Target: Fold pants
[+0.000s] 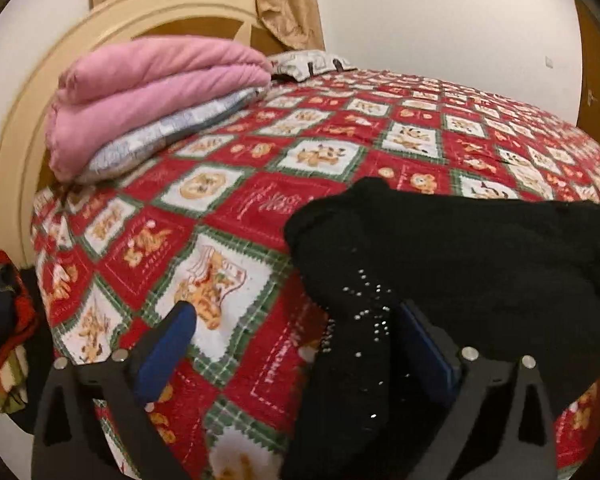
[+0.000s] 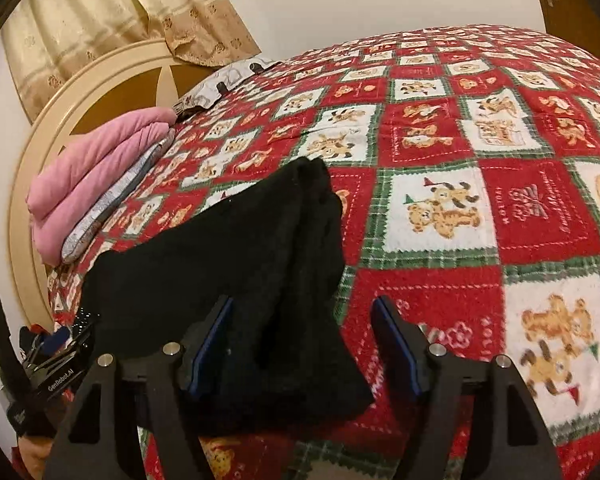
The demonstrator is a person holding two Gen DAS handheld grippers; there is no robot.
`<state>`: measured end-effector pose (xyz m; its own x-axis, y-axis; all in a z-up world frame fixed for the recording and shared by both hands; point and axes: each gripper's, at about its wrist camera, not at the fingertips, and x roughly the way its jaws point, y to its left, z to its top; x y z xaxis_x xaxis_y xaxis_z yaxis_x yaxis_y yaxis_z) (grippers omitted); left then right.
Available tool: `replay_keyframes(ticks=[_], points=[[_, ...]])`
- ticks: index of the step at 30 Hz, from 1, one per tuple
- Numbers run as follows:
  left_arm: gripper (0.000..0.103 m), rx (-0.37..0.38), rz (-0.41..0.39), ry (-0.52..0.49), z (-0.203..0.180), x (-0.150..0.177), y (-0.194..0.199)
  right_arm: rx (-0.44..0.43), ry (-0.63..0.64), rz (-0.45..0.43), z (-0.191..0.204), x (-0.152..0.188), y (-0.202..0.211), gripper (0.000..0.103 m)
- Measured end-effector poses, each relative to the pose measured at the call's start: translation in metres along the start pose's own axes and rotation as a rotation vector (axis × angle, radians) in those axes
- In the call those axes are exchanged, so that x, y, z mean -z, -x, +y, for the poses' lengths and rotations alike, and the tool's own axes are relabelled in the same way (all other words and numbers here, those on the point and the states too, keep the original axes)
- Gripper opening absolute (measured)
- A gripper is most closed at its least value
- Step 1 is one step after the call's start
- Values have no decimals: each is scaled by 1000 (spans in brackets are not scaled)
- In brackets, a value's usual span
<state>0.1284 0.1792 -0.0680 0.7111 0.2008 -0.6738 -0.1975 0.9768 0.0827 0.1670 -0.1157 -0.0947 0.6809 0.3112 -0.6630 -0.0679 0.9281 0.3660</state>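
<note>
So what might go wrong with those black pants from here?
The black pants lie bunched near the bed's edge, so they could slide off the bedspread. Both the left gripper and the right gripper have open jaws around loose cloth; closing may catch uneven layers and crease the fold.

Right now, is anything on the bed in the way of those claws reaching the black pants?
Nothing visible. The black pants already lie between the open fingers of the left gripper and the right gripper; the pink blanket sits apart by the headboard.
</note>
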Motion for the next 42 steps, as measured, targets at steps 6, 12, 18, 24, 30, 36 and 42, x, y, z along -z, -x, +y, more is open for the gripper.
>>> replay_keyframes(ticks=[6,12,18,24,30,36,42], points=[[103,-92,-39,-29,9,-2,24,185,15,-280,28,26,65,71],[102,-80,-129,-33,6,-6,57,204,286,-268,86,35,66,33],[102,26,-125,-29,-13,1,66,189,268,-120,81,48,37,29],[102,62,-77,-136,-48,17,53,205,280,-86,75,55,30,29],[103,123,8,-42,-37,30,38,184,272,-94,71,59,29,29],[103,167,42,0,-31,43,34,156,256,-88,66,59,31,29],[103,223,67,4,-23,47,32,177,290,-79,70,63,31,29]])
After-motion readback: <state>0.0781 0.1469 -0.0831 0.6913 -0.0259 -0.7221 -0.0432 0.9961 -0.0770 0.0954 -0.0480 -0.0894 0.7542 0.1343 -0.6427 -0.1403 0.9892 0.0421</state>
